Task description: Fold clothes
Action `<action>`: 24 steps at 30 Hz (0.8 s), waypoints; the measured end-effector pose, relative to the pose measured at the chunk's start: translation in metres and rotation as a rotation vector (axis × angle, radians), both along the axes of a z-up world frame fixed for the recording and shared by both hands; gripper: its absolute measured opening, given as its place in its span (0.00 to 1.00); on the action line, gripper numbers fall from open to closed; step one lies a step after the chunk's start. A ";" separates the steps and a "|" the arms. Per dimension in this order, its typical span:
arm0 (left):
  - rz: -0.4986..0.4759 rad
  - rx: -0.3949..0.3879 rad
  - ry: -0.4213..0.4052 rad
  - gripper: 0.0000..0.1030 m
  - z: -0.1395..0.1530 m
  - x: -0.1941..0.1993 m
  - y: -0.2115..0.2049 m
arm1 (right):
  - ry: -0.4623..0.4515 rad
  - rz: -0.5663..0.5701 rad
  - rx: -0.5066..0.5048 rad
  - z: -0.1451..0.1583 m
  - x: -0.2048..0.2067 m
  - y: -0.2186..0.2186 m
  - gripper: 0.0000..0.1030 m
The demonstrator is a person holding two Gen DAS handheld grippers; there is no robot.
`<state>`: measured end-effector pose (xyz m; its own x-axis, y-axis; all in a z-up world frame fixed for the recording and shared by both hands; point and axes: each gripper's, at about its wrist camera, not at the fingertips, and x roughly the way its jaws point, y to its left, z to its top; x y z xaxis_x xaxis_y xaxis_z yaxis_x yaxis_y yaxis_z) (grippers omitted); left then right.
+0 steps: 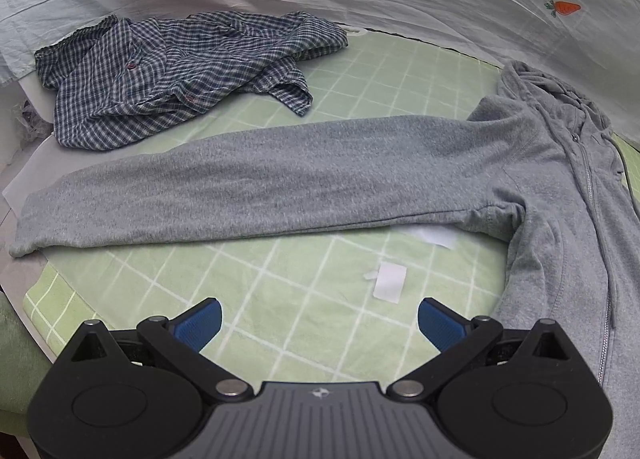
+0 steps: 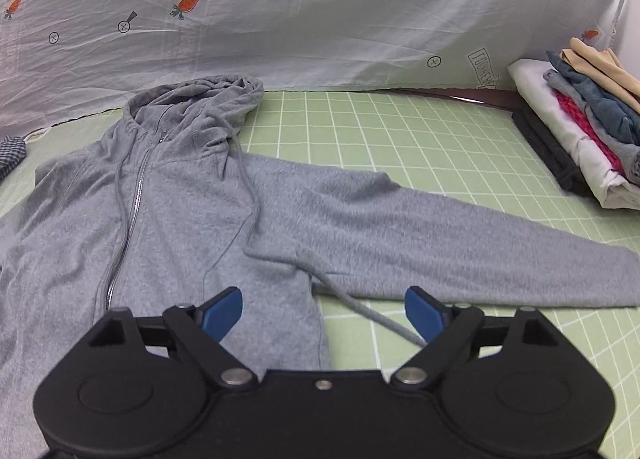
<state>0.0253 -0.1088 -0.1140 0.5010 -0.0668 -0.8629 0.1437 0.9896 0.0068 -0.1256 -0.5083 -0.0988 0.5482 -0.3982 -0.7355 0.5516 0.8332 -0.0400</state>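
The grey hoodie [image 2: 168, 195] lies spread, unfolded, at centre frame, the plaid shirt [image 1: 176, 75] crumpled upper left, folded stack [image 2: 580, 127] at right; both the left hand-held gripper [image 1: 318, 323] and right hand-held gripper [image 2: 324, 313] gape empty.

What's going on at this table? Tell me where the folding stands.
A person is working with handheld tongs in each hand, folding clothes on a green checked cloth. A grey zip hoodie lies front up with both sleeves spread wide, not yet folded. The left tongs and right tongs both stand open and hold nothing; the right ones hover over the hoodie's side seam and drawstring. A crumpled plaid shirt waits beyond the left sleeve, and a stack of folded clothes sits at the far right.
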 end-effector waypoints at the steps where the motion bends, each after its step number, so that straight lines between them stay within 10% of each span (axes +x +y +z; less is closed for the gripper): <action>1: 0.008 -0.001 -0.003 1.00 0.000 0.006 -0.001 | -0.004 -0.002 -0.001 0.001 0.009 -0.004 0.93; 24: 0.151 0.070 0.060 1.00 -0.047 0.165 -0.029 | -0.014 0.127 0.068 -0.050 0.311 -0.139 0.98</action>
<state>0.1903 -0.1379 -0.1613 0.4485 0.0661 -0.8914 -0.0039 0.9974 0.0720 0.1852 -0.6469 -0.1486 0.6016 -0.2740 -0.7503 0.4414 0.8969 0.0263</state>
